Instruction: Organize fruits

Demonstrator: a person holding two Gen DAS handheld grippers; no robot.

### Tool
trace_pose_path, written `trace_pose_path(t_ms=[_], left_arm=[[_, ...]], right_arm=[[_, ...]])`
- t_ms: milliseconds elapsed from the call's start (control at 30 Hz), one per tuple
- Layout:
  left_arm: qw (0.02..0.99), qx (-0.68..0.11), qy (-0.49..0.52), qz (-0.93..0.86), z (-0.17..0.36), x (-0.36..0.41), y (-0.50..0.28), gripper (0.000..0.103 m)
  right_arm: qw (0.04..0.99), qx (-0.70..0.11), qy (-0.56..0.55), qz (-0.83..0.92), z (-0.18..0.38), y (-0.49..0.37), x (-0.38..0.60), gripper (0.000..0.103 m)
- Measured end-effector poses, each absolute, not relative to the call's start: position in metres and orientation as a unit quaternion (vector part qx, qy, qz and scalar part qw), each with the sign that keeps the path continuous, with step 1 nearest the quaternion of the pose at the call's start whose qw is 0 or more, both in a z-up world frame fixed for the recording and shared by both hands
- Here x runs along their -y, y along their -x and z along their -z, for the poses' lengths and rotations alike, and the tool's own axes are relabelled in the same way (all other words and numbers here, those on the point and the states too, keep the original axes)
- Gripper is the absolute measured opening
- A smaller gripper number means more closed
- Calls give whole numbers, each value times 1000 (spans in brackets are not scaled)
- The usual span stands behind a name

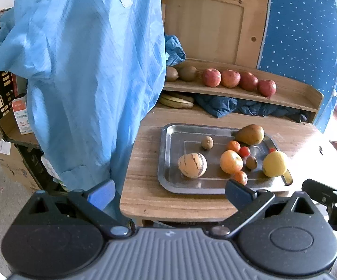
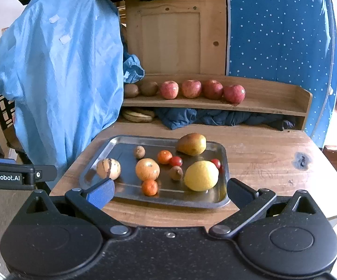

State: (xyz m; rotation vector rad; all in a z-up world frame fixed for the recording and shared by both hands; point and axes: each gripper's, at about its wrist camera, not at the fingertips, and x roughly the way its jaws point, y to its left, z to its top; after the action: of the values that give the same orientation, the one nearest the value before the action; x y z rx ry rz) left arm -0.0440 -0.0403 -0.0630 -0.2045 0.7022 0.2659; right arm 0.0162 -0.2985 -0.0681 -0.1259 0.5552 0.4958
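A steel tray (image 1: pixel 168 179) (image 2: pixel 219 200) on the wooden table holds a striped melon (image 1: pixel 192 164) (image 2: pixel 108 168), a large orange (image 1: pixel 231 161) (image 2: pixel 147 169), a yellow lemon (image 1: pixel 275 164) (image 2: pixel 201 175), a pear (image 1: pixel 250 134) (image 2: pixel 191 143), small oranges, cherry tomatoes and small kiwis. Several red apples (image 1: pixel 235 78) (image 2: pixel 202 89) and two kiwis (image 1: pixel 188 72) (image 2: pixel 148 88) line the shelf behind. My left gripper (image 1: pixel 169 192) hangs open at the table's near left corner. My right gripper (image 2: pixel 169 192) hangs open just before the tray's front edge. Neither holds anything.
A light blue garment (image 1: pixel 91 70) (image 2: pixel 61 77) hangs at the left, close to the table edge. Bananas (image 1: pixel 176 101) (image 2: pixel 139 115) and a dark blue cloth (image 1: pixel 238 107) (image 2: pixel 215 117) lie under the shelf. Cardboard boxes (image 1: pixel 12 163) stand on the floor at left. Bare tabletop (image 2: pixel 273 158) lies right of the tray.
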Motion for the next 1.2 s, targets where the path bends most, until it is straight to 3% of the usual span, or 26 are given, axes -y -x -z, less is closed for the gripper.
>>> trace_pose_path(t_ms=[1200], left_arm=[[928, -354, 64, -96, 74, 45, 56, 103]], right_arm=[[922, -309, 83, -216, 87, -7, 292, 102]])
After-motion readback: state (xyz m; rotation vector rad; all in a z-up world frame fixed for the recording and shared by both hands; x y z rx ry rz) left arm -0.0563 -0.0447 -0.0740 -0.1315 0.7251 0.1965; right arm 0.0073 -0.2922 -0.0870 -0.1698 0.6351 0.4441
